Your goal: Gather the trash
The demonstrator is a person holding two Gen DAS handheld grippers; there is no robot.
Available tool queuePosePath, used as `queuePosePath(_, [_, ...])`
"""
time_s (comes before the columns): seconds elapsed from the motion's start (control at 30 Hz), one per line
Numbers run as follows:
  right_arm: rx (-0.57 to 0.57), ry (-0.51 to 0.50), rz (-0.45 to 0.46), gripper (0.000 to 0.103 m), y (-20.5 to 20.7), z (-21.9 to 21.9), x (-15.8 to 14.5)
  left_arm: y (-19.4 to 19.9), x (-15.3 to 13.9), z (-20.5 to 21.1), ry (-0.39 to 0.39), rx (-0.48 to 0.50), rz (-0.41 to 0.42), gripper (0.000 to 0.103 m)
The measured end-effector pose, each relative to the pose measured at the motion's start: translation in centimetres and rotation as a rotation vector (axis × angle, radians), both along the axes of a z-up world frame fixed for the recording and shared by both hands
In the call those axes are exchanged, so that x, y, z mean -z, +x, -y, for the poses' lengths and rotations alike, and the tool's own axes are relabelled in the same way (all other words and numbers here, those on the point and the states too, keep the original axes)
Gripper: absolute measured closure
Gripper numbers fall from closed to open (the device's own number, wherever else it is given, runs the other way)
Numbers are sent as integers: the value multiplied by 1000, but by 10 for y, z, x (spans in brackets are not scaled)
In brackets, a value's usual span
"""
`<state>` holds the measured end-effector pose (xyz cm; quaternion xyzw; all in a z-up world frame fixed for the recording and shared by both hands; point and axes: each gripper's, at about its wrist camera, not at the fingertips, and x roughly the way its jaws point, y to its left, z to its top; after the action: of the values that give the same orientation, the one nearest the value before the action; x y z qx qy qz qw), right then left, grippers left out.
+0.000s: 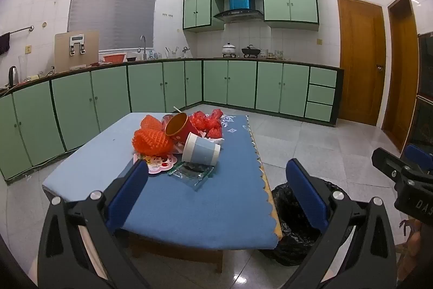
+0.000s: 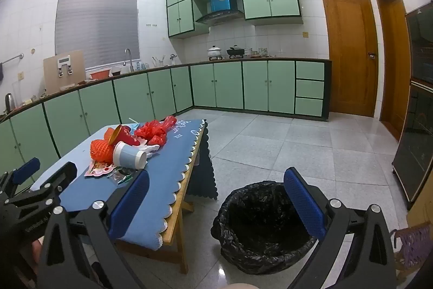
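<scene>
Left wrist view. The left gripper (image 1: pixel 216 191) is spread wide with nothing between its blue pads (image 1: pixel 127 194), and hangs short of the near end of the table (image 1: pixel 189 218), which carries a blue cloth. All the trash sits in one heap toward the far half of that table: a clear plastic wrapper (image 1: pixel 192 172) on the near side of the heap, a pale blue paper cup (image 1: pixel 201 149) lying on its side just behind it, orange foam fruit netting (image 1: pixel 151 140) to the left of the cup, a red paper cup (image 1: pixel 180 126) tipped over behind it, and red plastic bags (image 1: pixel 208 122) at the far side. A pink printed card (image 1: pixel 161 164) lies flat under the heap's near-left edge. The bin with a black liner (image 1: pixel 295 229) stands on the floor just beside the table's near right corner. The right gripper shows at the right edge.

Right wrist view. The right gripper (image 2: pixel 216 194), jaws likewise wide apart and holding nothing, hangs over the floor with the bin (image 2: pixel 259 224) just below and ahead, the table (image 2: pixel 173 216) to its left.

Step in hand, judged: the first pick has not begun. The blue cup looks the easiest target; closing across its wall rather than its open mouth should hold it without crushing. The thin wrapper and card lie flat, so pads must come down close to the cloth without snagging it.
</scene>
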<state>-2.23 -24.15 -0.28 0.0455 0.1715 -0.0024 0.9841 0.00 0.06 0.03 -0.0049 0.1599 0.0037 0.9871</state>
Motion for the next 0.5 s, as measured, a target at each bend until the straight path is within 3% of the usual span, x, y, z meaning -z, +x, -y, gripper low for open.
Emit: queuePosePath(0.5, [-1,2,-1,6,1,0,0,0,2,3,12,-8,5,5])
